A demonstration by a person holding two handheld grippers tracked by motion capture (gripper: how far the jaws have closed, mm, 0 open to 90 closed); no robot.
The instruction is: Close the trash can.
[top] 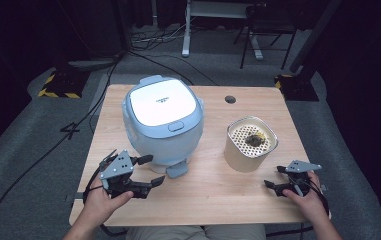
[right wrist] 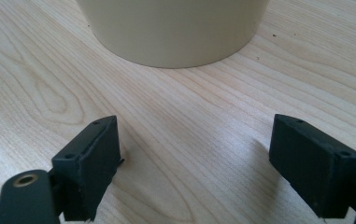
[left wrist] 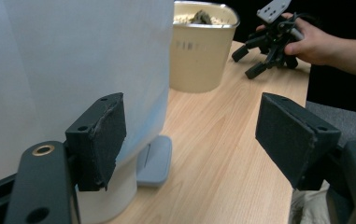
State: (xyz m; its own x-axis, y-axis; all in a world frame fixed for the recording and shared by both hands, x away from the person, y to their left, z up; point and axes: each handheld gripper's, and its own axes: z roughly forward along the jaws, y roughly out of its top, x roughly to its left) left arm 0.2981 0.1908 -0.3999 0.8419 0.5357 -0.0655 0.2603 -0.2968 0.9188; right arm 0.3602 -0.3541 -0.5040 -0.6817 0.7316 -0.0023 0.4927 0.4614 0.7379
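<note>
Rice cooker and cream container on my desk, both tools wide apart and empty.

The pale blue rice cooker (top: 162,121) sits at the middle-left of the wooden desk (top: 213,187), lid shut, its small front foot pointing toward me. To its right, set apart from it, stands the cream container (top: 250,143), with a perforated insert inside and something dark lying on it. My left tool (top: 148,170) is at the near left, just beside the cooker's base, jaws spread; in the left gripper view one jaw lies close against the cooker's white side, though I cannot tell if it touches. My right tool (top: 274,176) rests at the near right, just short of the container, its jaws parted above bare wood.
</note>
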